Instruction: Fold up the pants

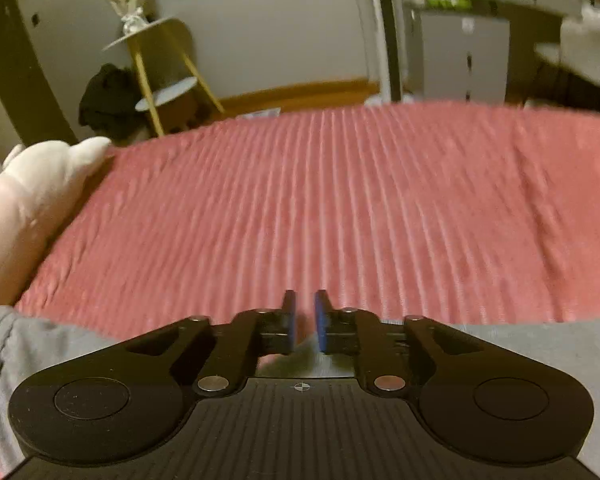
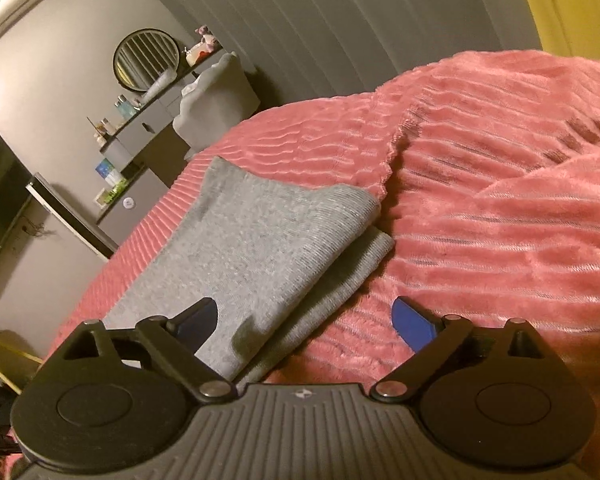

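Grey pants (image 2: 256,256) lie folded on the pink ribbed bedspread (image 2: 500,216), centre-left in the right wrist view, right gripper (image 2: 306,322) spread wide above their near end. Left wrist view shows only a grey strip along the bottom; left gripper (image 1: 303,320) nearly closed, whether pinching cloth I cannot tell. White plush (image 1: 32,196) at left edge there.

The grey knit pants (image 2: 256,240) are lying on the pink ribbed bedspread (image 2: 480,220), folded over into stacked layers, the upper layer sitting slightly askew so a strip of the lower one is showing along its right edge.
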`<state>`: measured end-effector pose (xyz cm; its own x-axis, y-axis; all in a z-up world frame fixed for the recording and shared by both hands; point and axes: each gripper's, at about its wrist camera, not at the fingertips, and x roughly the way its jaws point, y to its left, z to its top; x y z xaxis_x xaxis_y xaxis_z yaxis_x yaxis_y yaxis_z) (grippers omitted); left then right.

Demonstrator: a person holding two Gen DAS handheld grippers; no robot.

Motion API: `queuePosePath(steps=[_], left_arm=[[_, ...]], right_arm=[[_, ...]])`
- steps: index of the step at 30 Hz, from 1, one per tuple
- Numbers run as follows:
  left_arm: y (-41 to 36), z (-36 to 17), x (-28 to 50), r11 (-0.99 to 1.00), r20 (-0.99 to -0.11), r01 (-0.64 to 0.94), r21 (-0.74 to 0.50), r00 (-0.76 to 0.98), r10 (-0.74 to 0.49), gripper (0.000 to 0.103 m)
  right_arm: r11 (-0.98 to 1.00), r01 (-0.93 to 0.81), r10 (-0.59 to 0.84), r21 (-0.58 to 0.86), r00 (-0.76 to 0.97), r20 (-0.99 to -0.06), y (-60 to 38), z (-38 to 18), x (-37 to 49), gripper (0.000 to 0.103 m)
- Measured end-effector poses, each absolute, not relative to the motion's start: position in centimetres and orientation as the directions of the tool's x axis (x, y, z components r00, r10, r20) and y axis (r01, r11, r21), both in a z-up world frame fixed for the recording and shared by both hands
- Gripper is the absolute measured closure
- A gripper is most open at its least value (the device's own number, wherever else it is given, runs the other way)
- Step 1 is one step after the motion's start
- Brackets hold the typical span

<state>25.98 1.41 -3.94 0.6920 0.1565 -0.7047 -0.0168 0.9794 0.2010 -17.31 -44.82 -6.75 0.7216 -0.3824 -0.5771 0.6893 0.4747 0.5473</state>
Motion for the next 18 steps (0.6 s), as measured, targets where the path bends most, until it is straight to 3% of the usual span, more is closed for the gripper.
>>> queuePosePath(steps=[2, 6, 9, 11, 12, 13, 14, 15, 18], left_arm=[[1.7, -3.1, 24.2, 0.975, -0.674, -0.001, 0.223, 0.723, 0.154, 0.069], [0.9, -4.7, 23.1, 0.97, -0.743, 0.104, 0.222, 0.662, 0.098, 0.054], [0.3, -6.8, 23.8, 0.949, -0.712, 0.027, 0.314, 0.667, 0.217, 0.033], [0.0, -6.4, 24.3, 0.906, -0.674, -0.118, 0.406, 0.631, 0.384, 0.073], [0.2, -5.9, 24.3, 0.92, -0.699, -0.133, 0.368, 0.613, 0.368, 0.073], [0.4, -5.3, 23.7, 0.954, -0.732, -0.122, 0.274, 0.616, 0.289, 0.063], [0.7, -4.6, 22.7, 0.979, -0.753, -0.112, 0.17, 0.627, 0.202, 0.046], [1.0, -4.0, 21.2, 0.991, -0.758, -0.109, 0.084, 0.639, 0.134, 0.038], [0.5, -2.9, 16.9, 0.999, -0.749, -0.054, 0.004, 0.661, 0.039, 0.036]], right_arm=[[0.474, 0.668, -0.37, 0.574, 0.742, -0.559, -44.8, -6.9, -18.2, 0.009], [0.483, 0.651, -0.371, 0.585, 0.758, -0.536, -44.5, -7.2, -18.8, 0.008], [0.473, 0.666, -0.381, 0.576, 0.744, -0.548, -44.4, -7.1, -18.3, 0.006], [0.451, 0.671, -0.373, 0.588, 0.74, -0.56, -44.6, -6.7, -18.2, 0.006], [0.437, 0.664, -0.362, 0.607, 0.748, -0.557, -44.9, -6.5, -18.4, 0.006], [0.411, 0.645, -0.345, 0.645, 0.764, -0.544, -45.4, -6.5, -18.9, 0.006], [0.383, 0.621, -0.331, 0.684, 0.784, -0.525, -45.9, -6.5, -19.5, 0.006], [0.346, 0.589, -0.315, 0.731, 0.806, -0.501, -46.5, -6.7, -20.2, 0.006], [0.229, 0.507, -0.295, 0.831, 0.85, -0.437, -48.1, -7.6, -21.9, 0.01]])
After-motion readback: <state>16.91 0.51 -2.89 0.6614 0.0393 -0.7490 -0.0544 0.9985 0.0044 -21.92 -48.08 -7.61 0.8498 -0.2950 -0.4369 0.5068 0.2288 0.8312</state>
